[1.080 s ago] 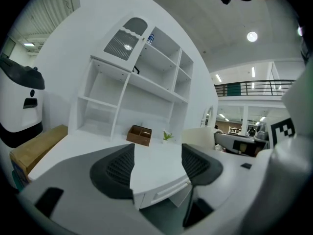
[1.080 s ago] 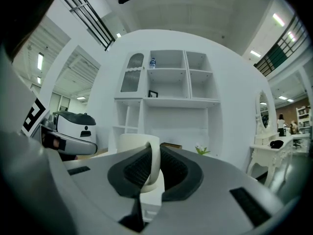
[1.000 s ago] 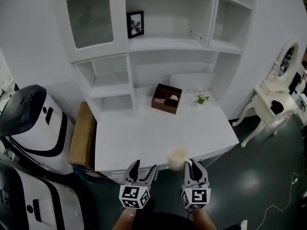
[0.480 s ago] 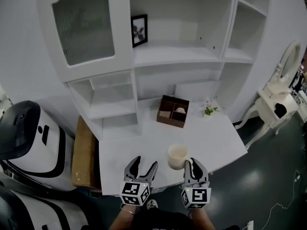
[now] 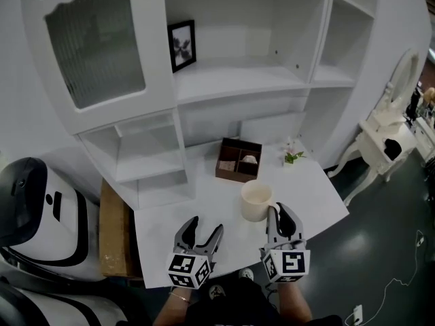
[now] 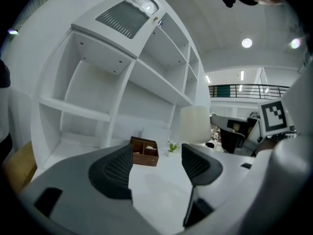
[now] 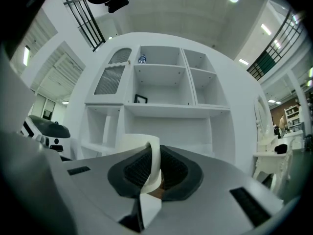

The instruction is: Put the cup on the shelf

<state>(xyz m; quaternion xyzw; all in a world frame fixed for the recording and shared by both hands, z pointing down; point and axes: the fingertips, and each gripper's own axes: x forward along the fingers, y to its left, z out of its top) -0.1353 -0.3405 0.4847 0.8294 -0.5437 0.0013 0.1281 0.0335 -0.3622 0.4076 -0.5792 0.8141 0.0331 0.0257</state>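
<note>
Left of the cup, the left claw (image 5: 204, 227) hangs over the near edge of the white tabletop (image 5: 177, 212), its jaws apart and nothing between them. To its right, the right claw (image 5: 279, 212) is clamped narrowly on the side wall of the upright cream cup (image 5: 256, 200), which sits just ahead of it, lifted off the tabletop. The broad open shelf (image 5: 238, 80) lies ahead of and above this claw, so the cup probably needs carrying forward and upward.

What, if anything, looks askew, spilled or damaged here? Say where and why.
Nothing stands out. The cream cylindrical cup is upright, clamped in the right gripper; the brown wooden box and black-framed picture stand level.
</note>
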